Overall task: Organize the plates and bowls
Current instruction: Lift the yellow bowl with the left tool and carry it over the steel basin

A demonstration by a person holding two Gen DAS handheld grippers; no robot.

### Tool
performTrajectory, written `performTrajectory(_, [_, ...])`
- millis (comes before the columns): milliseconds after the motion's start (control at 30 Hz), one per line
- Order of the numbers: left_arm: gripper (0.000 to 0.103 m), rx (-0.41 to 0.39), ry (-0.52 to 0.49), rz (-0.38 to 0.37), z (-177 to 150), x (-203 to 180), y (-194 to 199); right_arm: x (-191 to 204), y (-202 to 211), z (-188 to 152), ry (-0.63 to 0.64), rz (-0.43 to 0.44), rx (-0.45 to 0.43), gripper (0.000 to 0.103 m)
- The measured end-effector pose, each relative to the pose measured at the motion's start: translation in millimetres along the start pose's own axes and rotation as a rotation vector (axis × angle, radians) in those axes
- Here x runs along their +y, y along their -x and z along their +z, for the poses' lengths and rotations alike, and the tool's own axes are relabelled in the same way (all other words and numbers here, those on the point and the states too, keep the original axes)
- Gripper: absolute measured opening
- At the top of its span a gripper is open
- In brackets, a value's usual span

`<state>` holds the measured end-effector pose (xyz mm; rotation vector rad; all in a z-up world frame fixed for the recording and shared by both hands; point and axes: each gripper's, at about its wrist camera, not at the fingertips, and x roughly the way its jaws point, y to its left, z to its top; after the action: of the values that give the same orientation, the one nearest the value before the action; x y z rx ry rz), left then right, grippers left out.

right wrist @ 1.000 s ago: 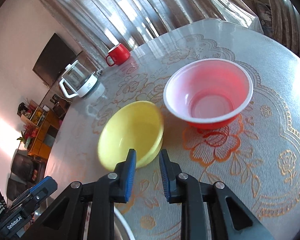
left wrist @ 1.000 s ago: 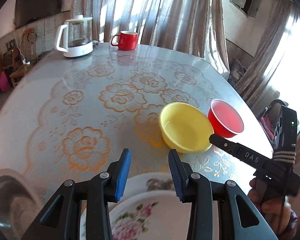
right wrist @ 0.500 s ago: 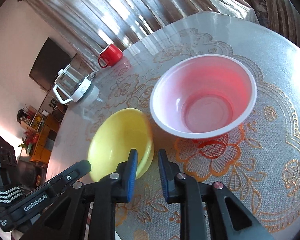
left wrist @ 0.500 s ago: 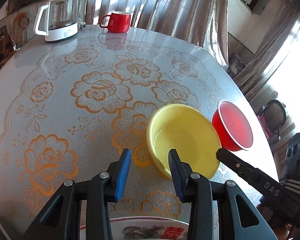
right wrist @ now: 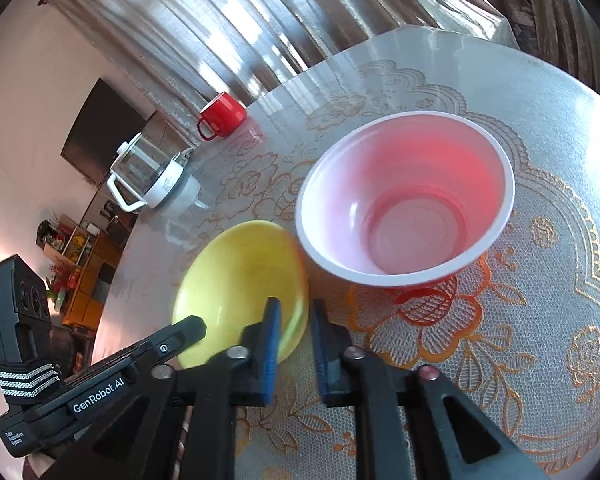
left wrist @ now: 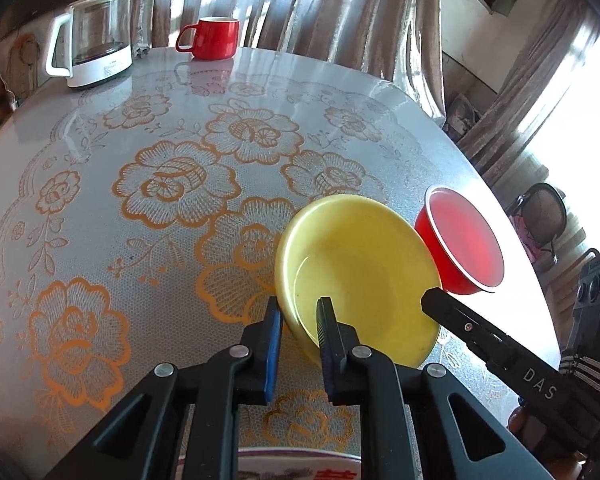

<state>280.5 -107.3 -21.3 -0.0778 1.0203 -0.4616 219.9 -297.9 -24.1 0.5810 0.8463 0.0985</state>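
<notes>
Our left gripper (left wrist: 298,330) straddles the yellow bowl's (left wrist: 360,276) near rim, jaws slightly apart; our right gripper (right wrist: 291,330) likewise, near the tabletop's (left wrist: 100,208) right edge beside the red bowl (right wrist: 408,196). It looks light, stiff, slick: pinch the rim.

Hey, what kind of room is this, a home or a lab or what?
Most likely a lived-in home dining or living room: a round table under a lace-patterned cover, a glass kettle and red mug near the window curtains, and a cluttered wooden shelf beyond.
</notes>
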Motion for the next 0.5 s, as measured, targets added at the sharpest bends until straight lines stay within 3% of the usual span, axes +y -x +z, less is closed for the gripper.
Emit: performTrajectory(500, [0.017,-0.063,0.056,0.008,-25,9,50,22,20,-10,0.024,0.068,0.007,0.011])
